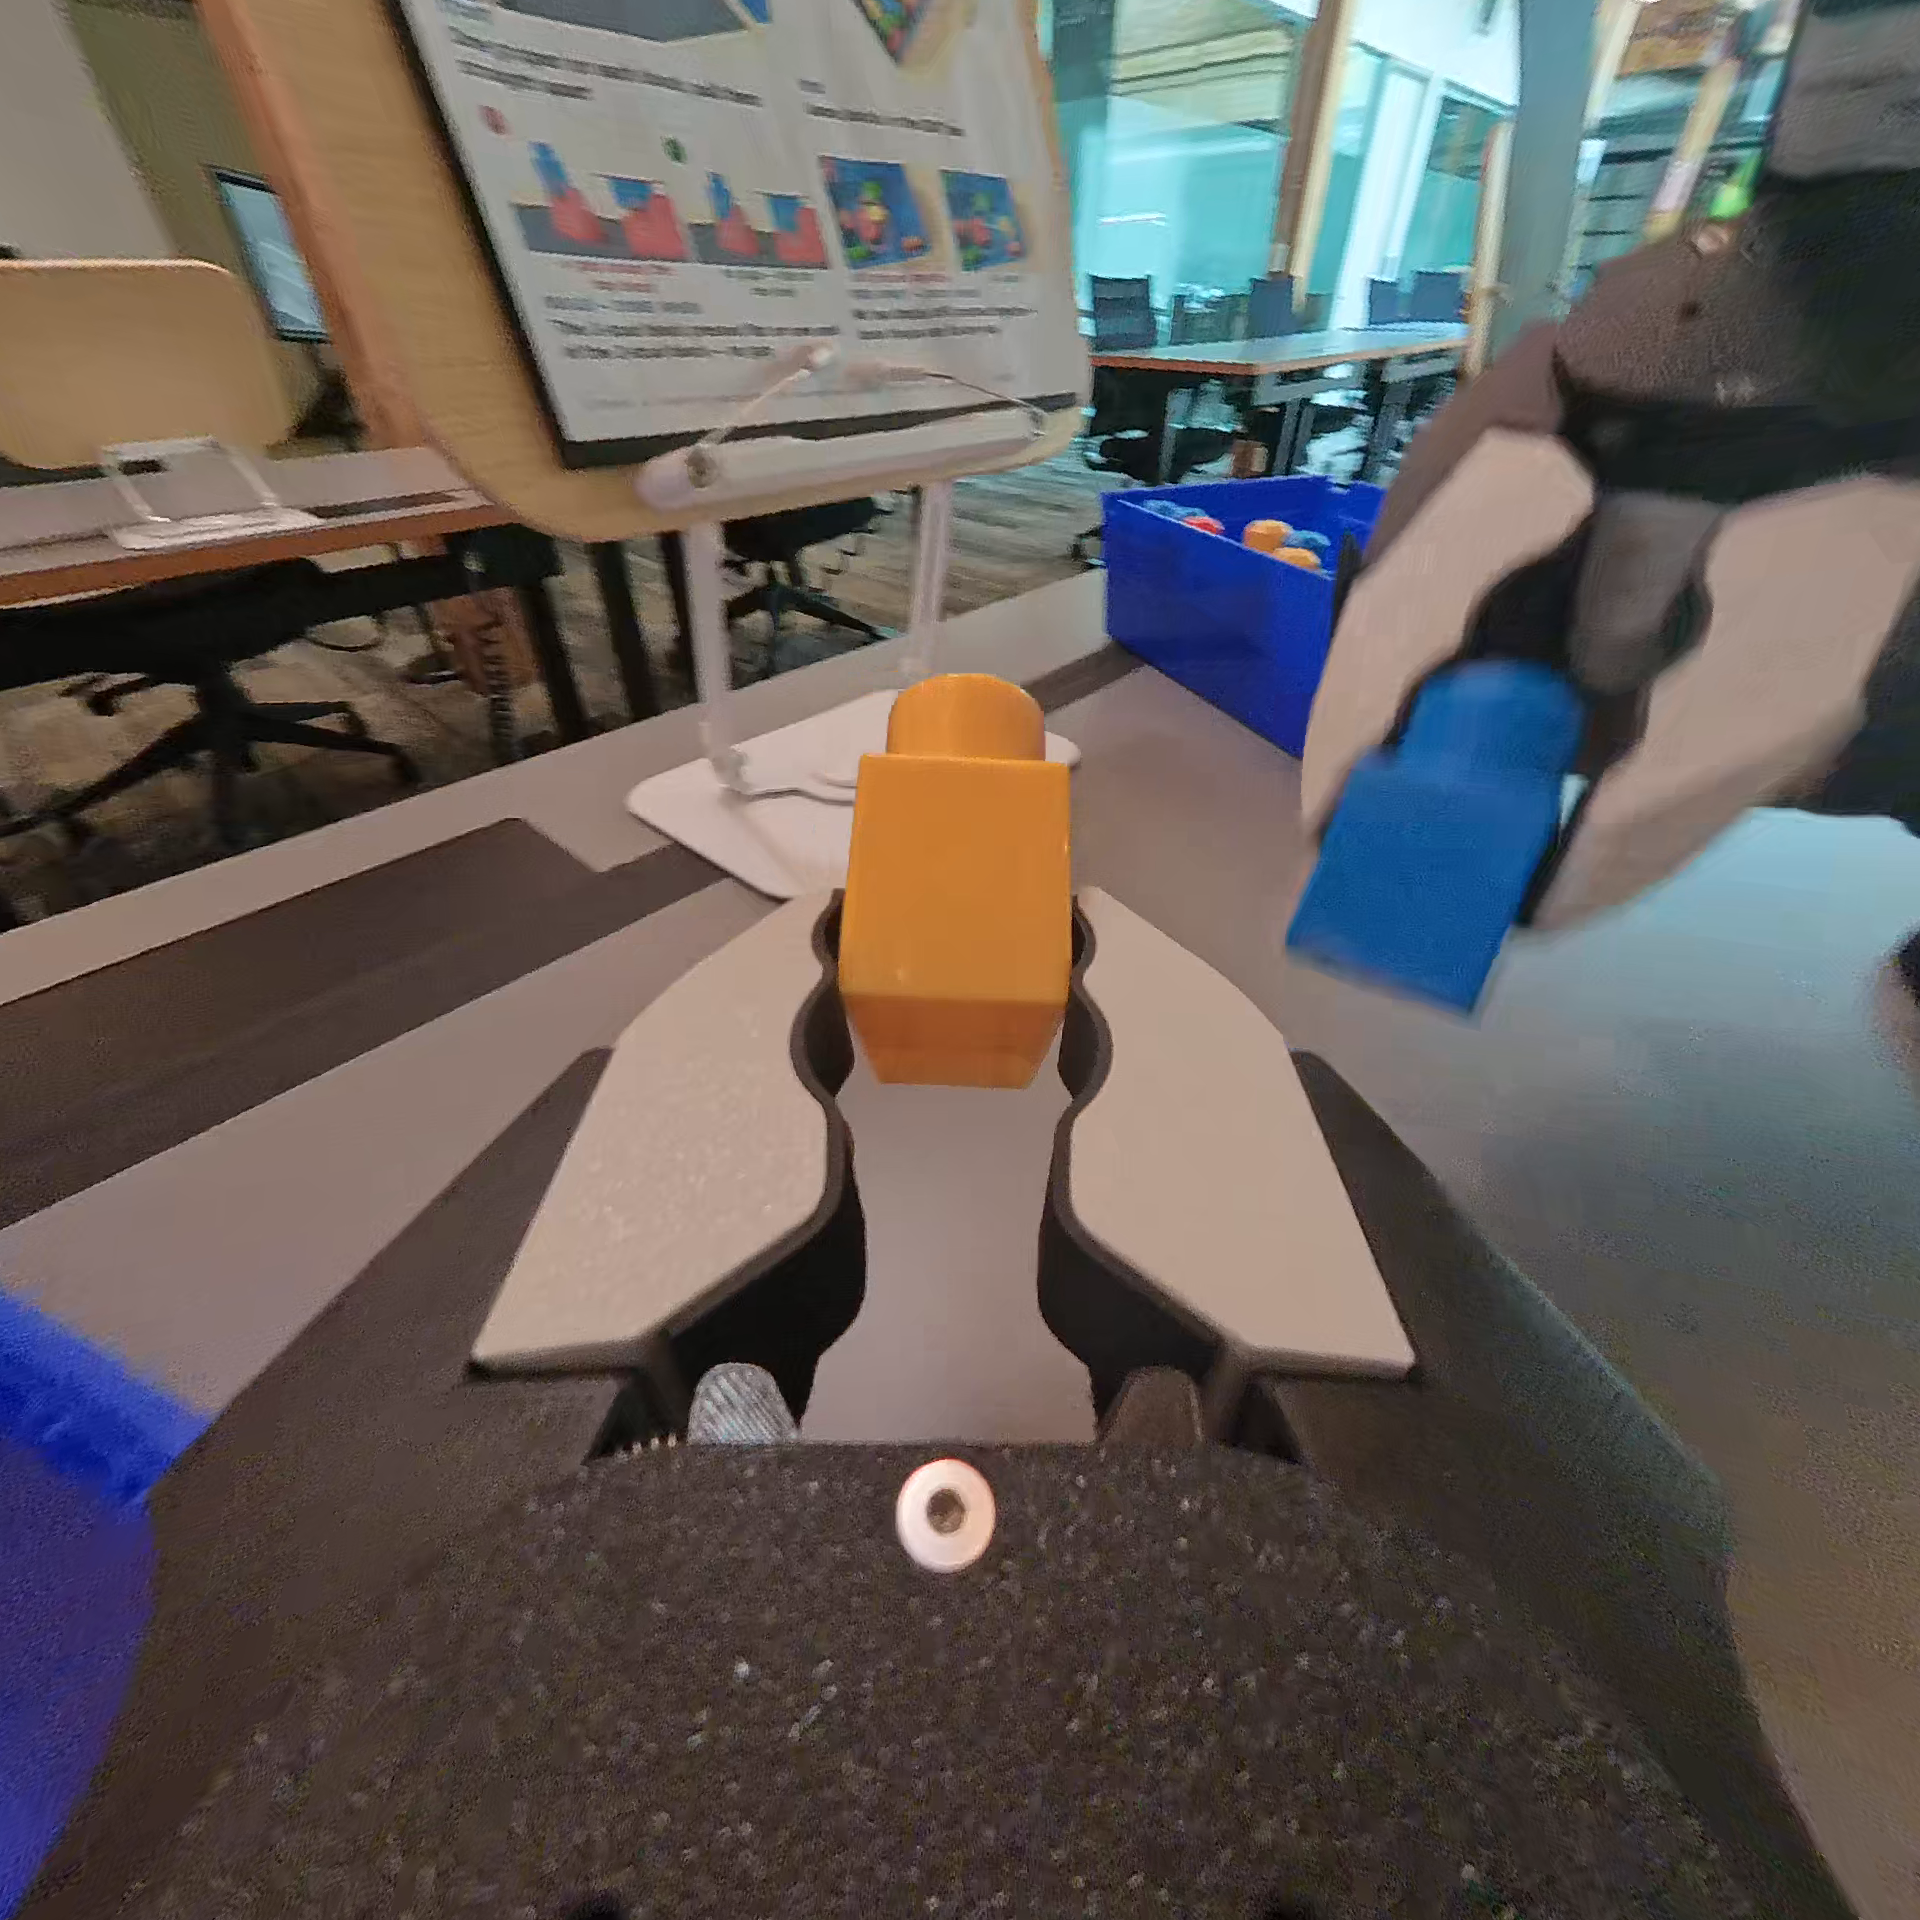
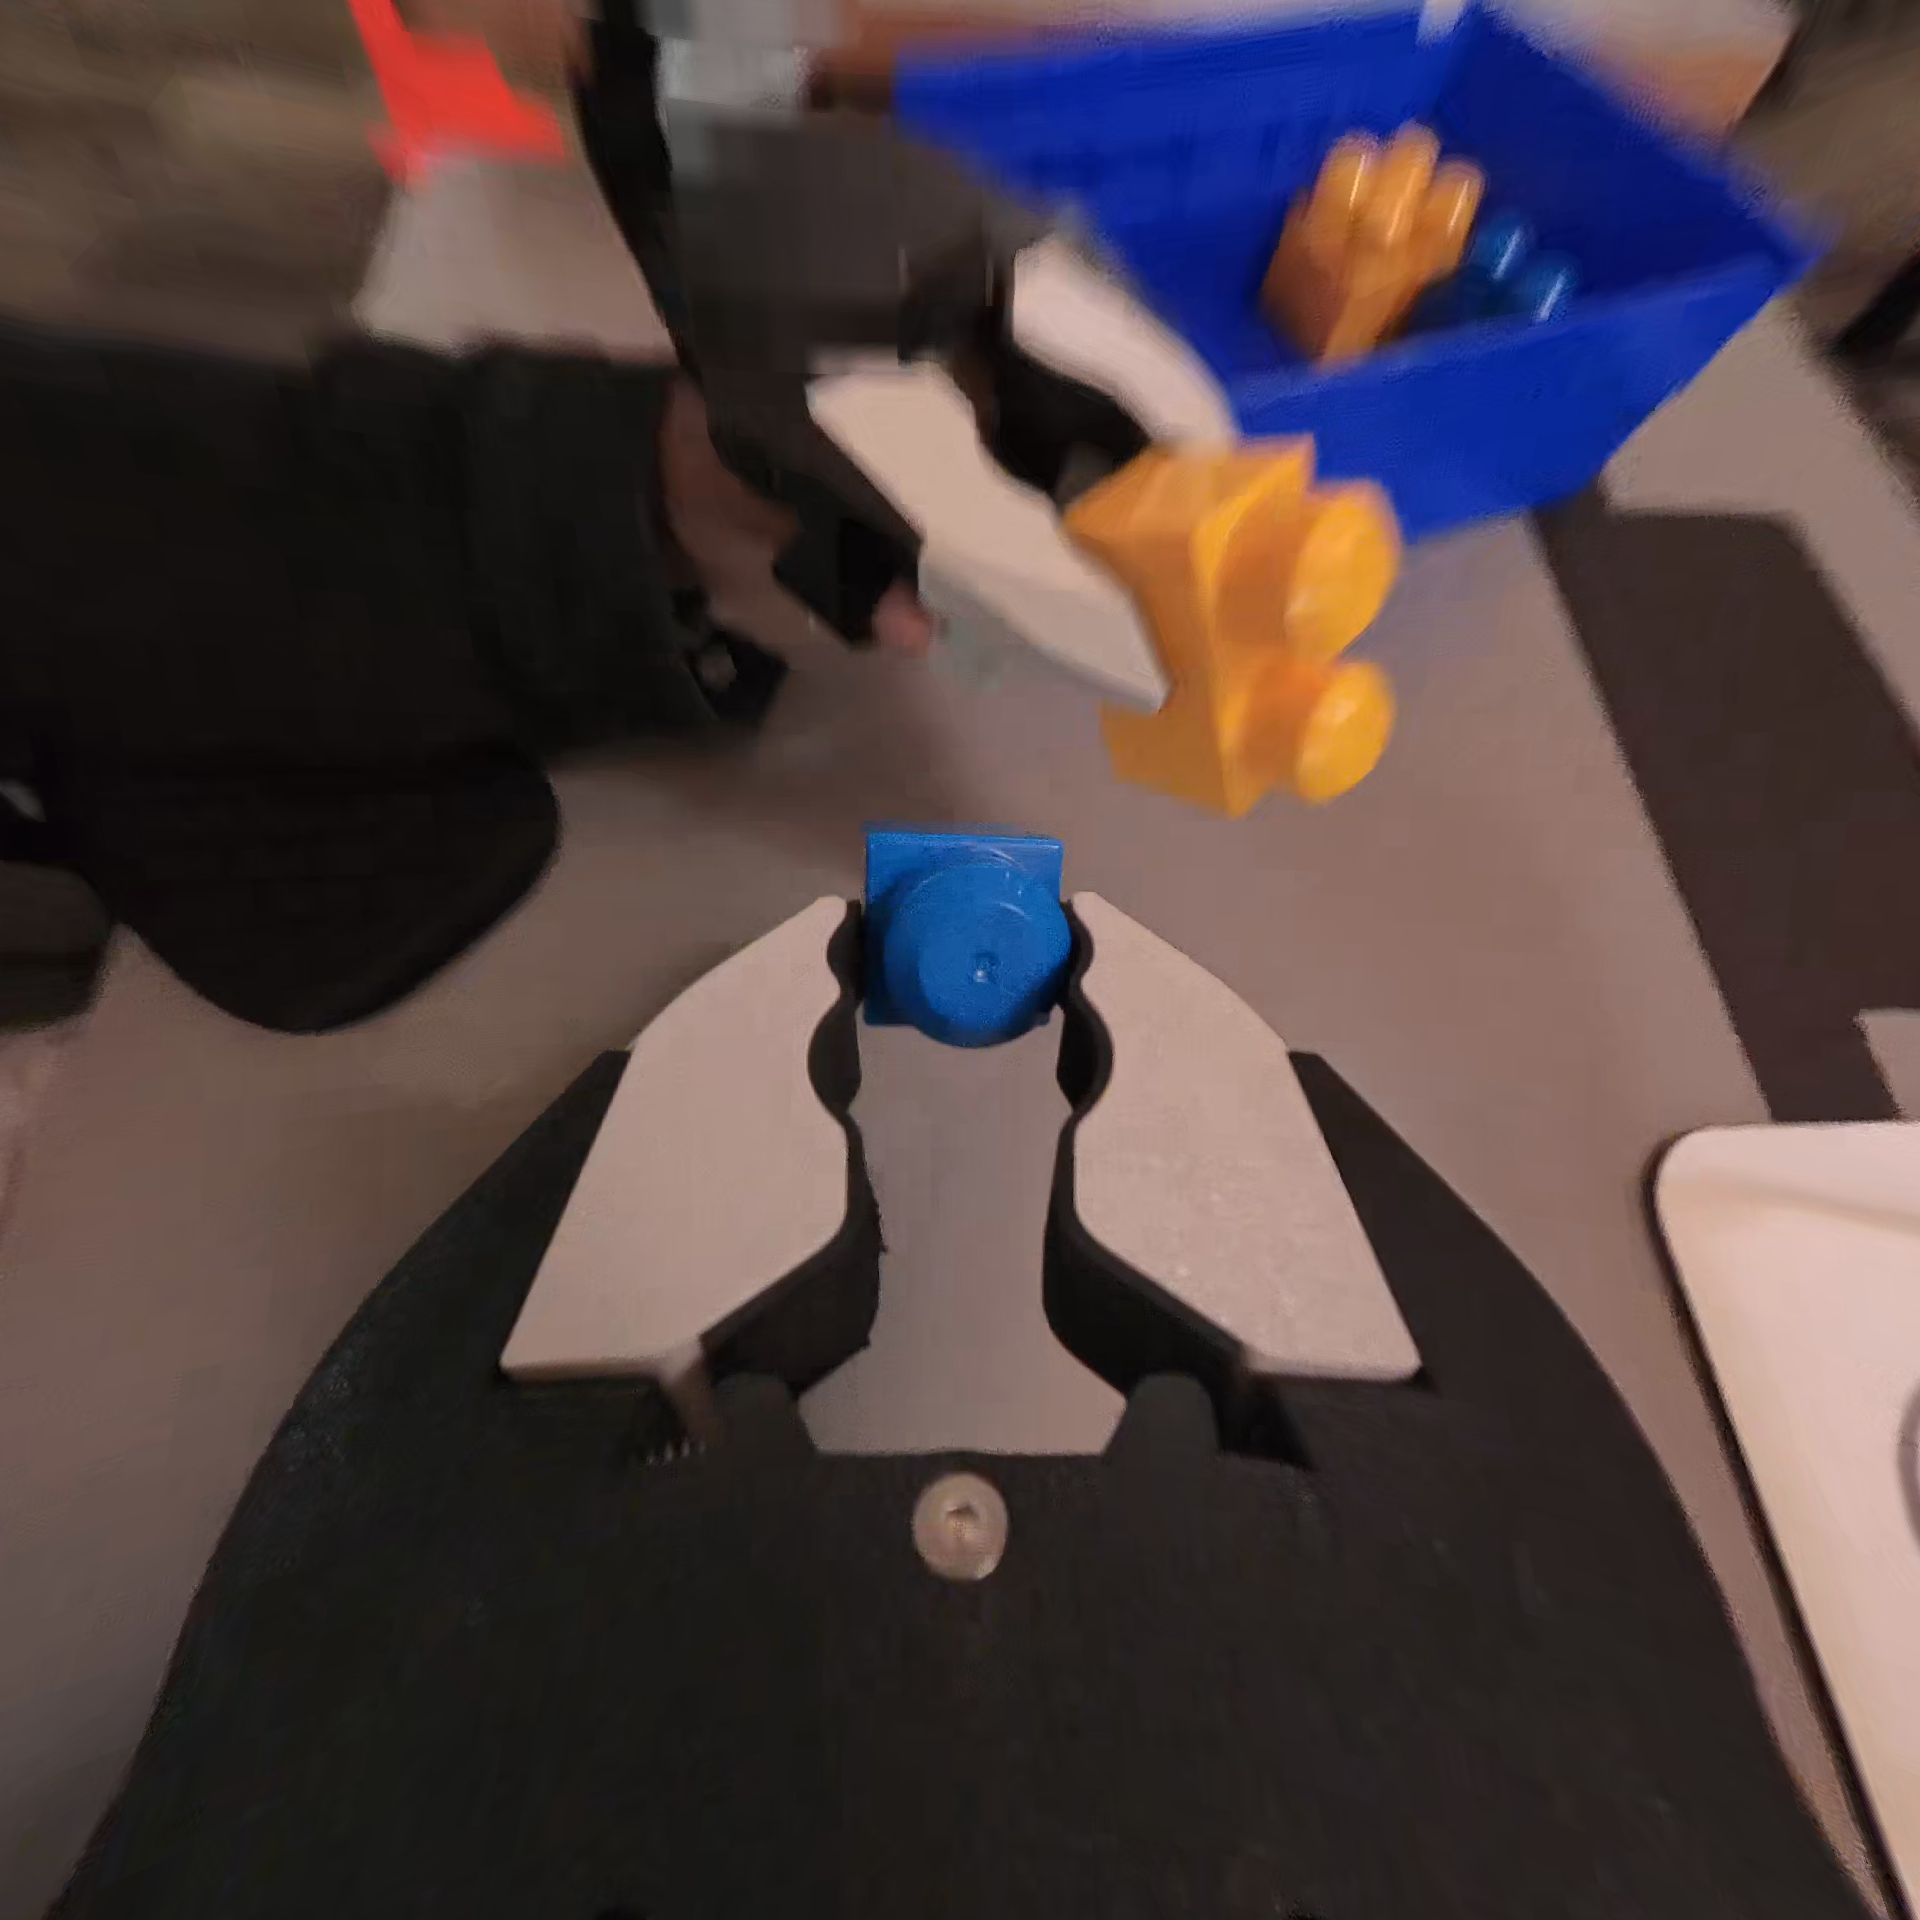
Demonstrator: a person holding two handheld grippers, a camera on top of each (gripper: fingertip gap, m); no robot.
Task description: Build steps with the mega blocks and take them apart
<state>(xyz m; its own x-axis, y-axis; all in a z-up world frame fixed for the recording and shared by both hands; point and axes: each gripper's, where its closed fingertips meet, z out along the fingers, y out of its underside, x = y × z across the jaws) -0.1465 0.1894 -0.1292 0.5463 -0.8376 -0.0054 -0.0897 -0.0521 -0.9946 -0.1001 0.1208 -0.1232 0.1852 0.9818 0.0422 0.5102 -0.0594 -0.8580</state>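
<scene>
My left gripper (image 1: 956,935) is shut on an orange block (image 1: 956,914), stud pointing away, held above the grey table. From the right wrist view this orange block (image 2: 1247,623) shows two studs on its far side, and the left gripper (image 2: 1101,582) holds it in the air. My right gripper (image 2: 966,935) is shut on a small blue one-stud block (image 2: 966,956), stud facing the camera. In the left wrist view the right gripper (image 1: 1455,810) hangs at the right with the blue block (image 1: 1423,842), apart from the orange block.
A blue bin (image 1: 1216,603) with several orange and blue blocks (image 2: 1371,239) stands at the back right of the table. A white stand (image 1: 769,821) holds an instruction board (image 1: 748,208). A dark mat strip (image 1: 260,966) crosses the table. A person's dark sleeve (image 2: 312,623) is at left.
</scene>
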